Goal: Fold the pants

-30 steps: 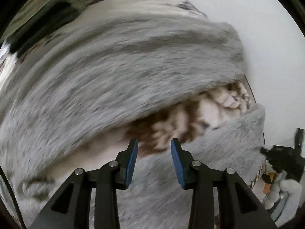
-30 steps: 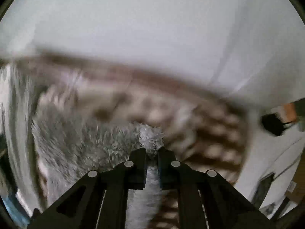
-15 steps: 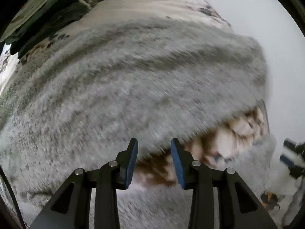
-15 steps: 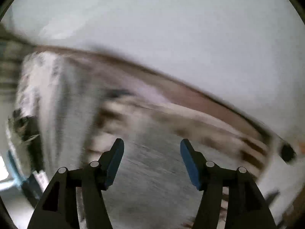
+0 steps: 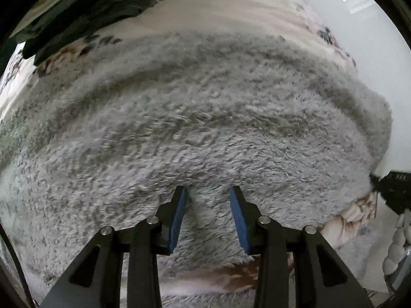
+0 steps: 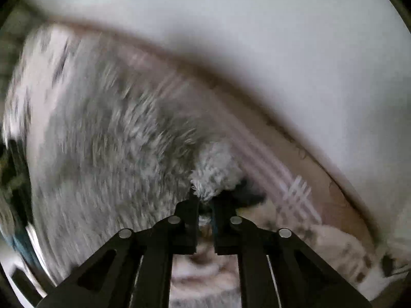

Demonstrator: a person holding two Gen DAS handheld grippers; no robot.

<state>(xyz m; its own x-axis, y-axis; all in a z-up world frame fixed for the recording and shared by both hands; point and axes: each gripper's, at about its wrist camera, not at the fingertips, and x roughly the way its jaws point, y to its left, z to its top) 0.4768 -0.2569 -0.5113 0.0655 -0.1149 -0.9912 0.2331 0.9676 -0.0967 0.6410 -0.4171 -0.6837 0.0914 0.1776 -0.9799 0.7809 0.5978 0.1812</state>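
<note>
The fluffy grey fleece pants [image 5: 205, 128] lie spread across a cream bedspread printed with brown and dark flowers [image 5: 231, 7], filling most of the left wrist view. The left gripper [image 5: 207, 192] sits low over the pile with its jaws parted to a moderate gap; the blue pads [image 5: 177, 218] flank a strip of grey fleece without pinching it, and the fingertips rest at or just above the fabric. A dark green heap of cloth [image 5: 84, 10] lies at the far upper left of the bed, apart from the pants. At the right edge of the same view a black object [image 5: 393, 192] shows beside the pants' rim, too cut off to identify.

The right wrist view is smeared by motion. There the right gripper [image 6: 205, 200] has its jaws drawn nearly together, with a pale tuft of the grey fleece [image 6: 215, 172] bunched up right at the fingertips, caught between them. The rest of the pants stretches away to the left of that gripper, over the patterned bedspread [image 6: 295, 192], with a plain white wall [image 6: 257, 38] behind.
</note>
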